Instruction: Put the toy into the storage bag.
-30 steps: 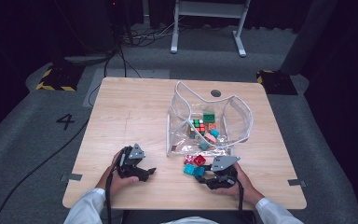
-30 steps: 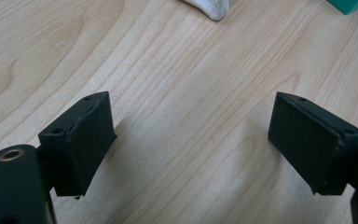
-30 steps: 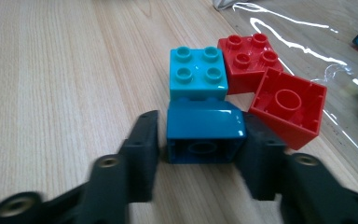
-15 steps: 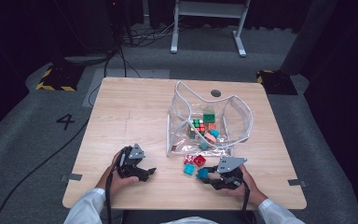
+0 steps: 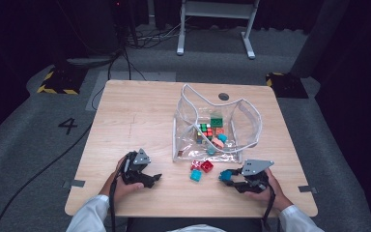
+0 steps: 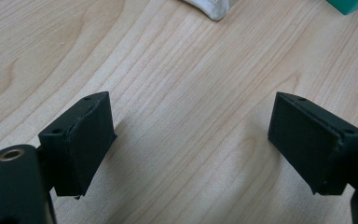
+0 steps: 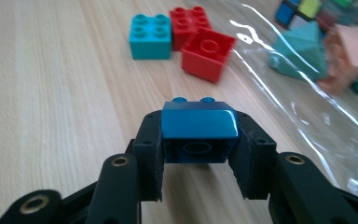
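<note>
Right gripper view: my right gripper [image 7: 199, 140] is clamped on a blue brick [image 7: 199, 120], one jaw on each side, the studs pointing away from me and the hollow underside facing the camera. The brick is held just above the table [image 7: 51, 93]. Beyond the brick, toward the clear bag [image 7: 307, 107], lie three loose bricks — a teal brick [image 7: 150, 36] farthest to the left, a red brick [image 7: 208, 53] tilted on its edge nearest the blue one, and a second red brick [image 7: 189, 21] behind it, touching the teal one. Through the bag's plastic, right of the red bricks, I can see a teal block [image 7: 298, 56], a salmon-coloured block [image 7: 349, 51] and part of a puzzle cube [image 7: 298, 9].

In the high view, my right gripper [image 5: 229, 177] sits near the bag's front right corner, the blue brick [image 5: 226, 177] at its tip, with the loose bricks between it and the bag [image 5: 217, 126].

My left gripper [image 6: 191, 135] has its jaws spread wide with nothing between them — only bare wood. In the high view it [image 5: 152, 178] rests well to the left of the bag, near the table's front edge.
</note>
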The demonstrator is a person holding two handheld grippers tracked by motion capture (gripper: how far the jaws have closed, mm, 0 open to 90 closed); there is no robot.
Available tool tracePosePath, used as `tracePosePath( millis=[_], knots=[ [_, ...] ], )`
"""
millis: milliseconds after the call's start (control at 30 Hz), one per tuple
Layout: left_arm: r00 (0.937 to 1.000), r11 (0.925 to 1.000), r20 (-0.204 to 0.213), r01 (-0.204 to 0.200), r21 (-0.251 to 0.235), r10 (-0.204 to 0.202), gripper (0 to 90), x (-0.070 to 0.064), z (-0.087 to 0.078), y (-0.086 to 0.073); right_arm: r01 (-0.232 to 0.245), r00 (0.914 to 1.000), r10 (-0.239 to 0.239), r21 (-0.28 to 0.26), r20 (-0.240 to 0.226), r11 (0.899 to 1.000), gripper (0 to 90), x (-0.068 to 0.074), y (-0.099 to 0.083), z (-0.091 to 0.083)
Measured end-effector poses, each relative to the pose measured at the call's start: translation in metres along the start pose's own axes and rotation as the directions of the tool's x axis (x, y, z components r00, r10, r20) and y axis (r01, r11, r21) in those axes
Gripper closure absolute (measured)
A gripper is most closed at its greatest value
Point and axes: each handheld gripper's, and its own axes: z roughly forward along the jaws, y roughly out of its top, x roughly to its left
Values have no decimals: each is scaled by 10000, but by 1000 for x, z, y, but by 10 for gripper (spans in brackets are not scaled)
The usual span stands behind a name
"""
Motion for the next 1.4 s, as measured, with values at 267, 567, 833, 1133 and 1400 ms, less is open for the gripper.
tracePosePath(
  millis=[267,567,833,1133,1400],
  knots=[
    [10000,10000,-5,1,-2,-1,144,0,0,0,-210,9988,197,294,445,9993,588,-20,-15,-22],
    [10000,10000,-3,3,0,-3,144,0,0,0,-696,9954,669,380,682,9968,588,-37,-28,-38],
    [10000,10000,3,5,0,-5,144,0,0,0,-1162,9799,1145,14,1632,9932,589,-54,-35,-58],
    [10000,10000,3,3,2,-3,144,0,0,0,-1394,9634,1513,-683,2213,9879,589,-78,-27,-82],
    [10000,10000,5,2,3,-2,143,0,0,0,-1385,9517,1666,-1236,2580,9826,588,-102,-4,-106]
  ],
)
